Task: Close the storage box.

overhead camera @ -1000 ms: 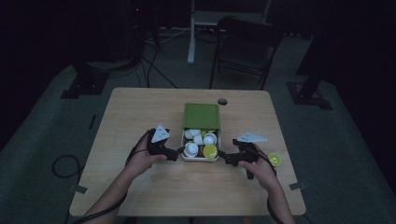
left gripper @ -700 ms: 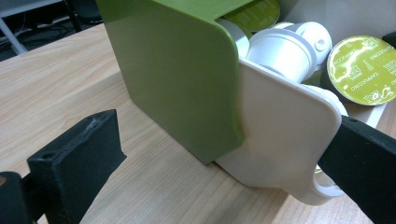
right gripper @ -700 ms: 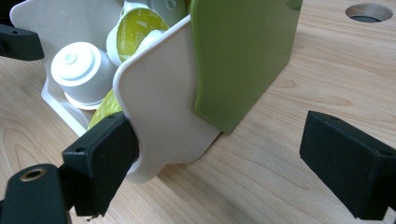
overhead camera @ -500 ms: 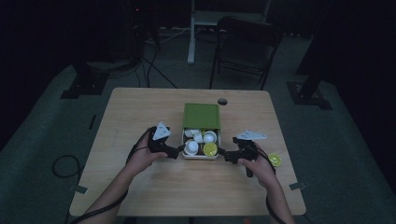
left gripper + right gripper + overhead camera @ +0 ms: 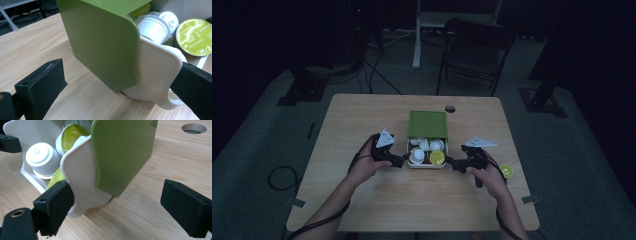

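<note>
A box with a green sleeve (image 5: 427, 124) and a white drawer (image 5: 427, 165) pulled toward me sits mid-table. The drawer holds white capsules (image 5: 417, 155) and a yellow-green-lidded capsule (image 5: 437, 158). My left gripper (image 5: 403, 161) is at the drawer's left front corner and my right gripper (image 5: 449, 162) at its right front corner. In the left gripper view the gripper (image 5: 117, 75) is open, its jaws straddling the drawer's side wall (image 5: 157, 72). In the right gripper view the gripper (image 5: 117, 192) is open too, one jaw against the drawer wall (image 5: 80, 177), the other out over the table.
A loose yellow-green capsule (image 5: 506, 171) lies on the table right of my right hand. A round cable hole (image 5: 450, 108) is behind the box. A dark chair (image 5: 474, 47) stands beyond the table's far edge.
Both grippers have crept slightly inward to the drawer's front corners. The box and capsules look unmoved.
</note>
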Available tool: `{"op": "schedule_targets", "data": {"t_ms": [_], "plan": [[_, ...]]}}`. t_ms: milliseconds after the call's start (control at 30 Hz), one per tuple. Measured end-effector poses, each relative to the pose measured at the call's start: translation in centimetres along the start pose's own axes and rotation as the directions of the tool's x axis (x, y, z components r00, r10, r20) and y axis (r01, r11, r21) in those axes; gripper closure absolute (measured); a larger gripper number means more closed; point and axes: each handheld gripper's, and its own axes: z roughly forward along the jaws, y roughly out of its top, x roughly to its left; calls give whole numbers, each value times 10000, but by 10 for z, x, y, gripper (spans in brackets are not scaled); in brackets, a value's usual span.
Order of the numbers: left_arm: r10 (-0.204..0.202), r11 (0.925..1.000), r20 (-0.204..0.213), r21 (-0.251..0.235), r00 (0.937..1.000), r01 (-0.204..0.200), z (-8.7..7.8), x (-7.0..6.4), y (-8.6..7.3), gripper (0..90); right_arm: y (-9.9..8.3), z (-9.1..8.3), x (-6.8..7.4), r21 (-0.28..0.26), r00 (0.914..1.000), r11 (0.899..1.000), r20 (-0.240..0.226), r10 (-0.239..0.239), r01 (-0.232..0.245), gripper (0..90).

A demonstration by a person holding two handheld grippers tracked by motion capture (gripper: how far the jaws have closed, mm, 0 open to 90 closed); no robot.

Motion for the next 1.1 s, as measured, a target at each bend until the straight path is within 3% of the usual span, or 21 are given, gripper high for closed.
{"op": "schedule_targets", "data": {"t_ms": [467, 1100], "plan": [[-140, 9999, -5, -64, 9999, 140, 6, 7, 2, 15, 5, 7, -7, 1, 9999, 9999, -34, 159, -159, 106], [-37, 10000, -275, 11, 9996, 38, 13, 12, 7, 14, 12, 14, -13, 66, 9999, 9999, 119, 124, -124, 106]]}}
